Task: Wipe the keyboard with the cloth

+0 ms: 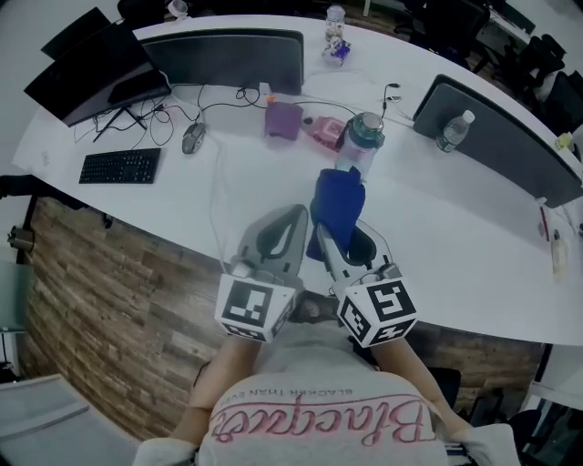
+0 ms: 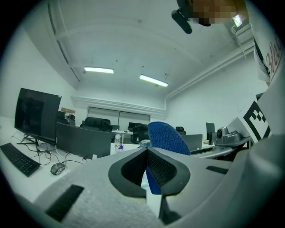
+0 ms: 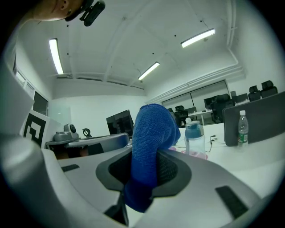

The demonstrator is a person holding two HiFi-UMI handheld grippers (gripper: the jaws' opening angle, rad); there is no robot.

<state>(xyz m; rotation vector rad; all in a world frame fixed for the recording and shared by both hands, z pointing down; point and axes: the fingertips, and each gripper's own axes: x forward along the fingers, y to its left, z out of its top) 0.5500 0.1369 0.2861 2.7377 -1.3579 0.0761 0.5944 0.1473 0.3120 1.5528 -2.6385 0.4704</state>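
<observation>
There are two grippers, the left gripper [image 1: 294,217] and the right gripper [image 1: 330,235], and one blue cloth [image 1: 338,200]. On the one white table [image 1: 437,223] I count one keyboard [image 1: 119,166] and one mouse [image 1: 192,137], both at the far left. Dark screens are three: left screen [image 1: 86,64], middle screen [image 1: 228,56], right screen [image 1: 496,132]. Bottles are also three: teal-capped bottle [image 1: 363,136], clear bottle [image 1: 454,130], small far bottle [image 1: 335,25]. There is one purple thing [image 1: 283,119] and one pink thing [image 1: 323,132] (what they are, I cannot tell).

Cool, even brightness is coming from ceiling strip lights [image 2: 98,70]; the white desk [image 1: 437,209] is glaring slightly. Both gripper views are bending strongly toward dark round edges, and the closest foreground is blurring
</observation>
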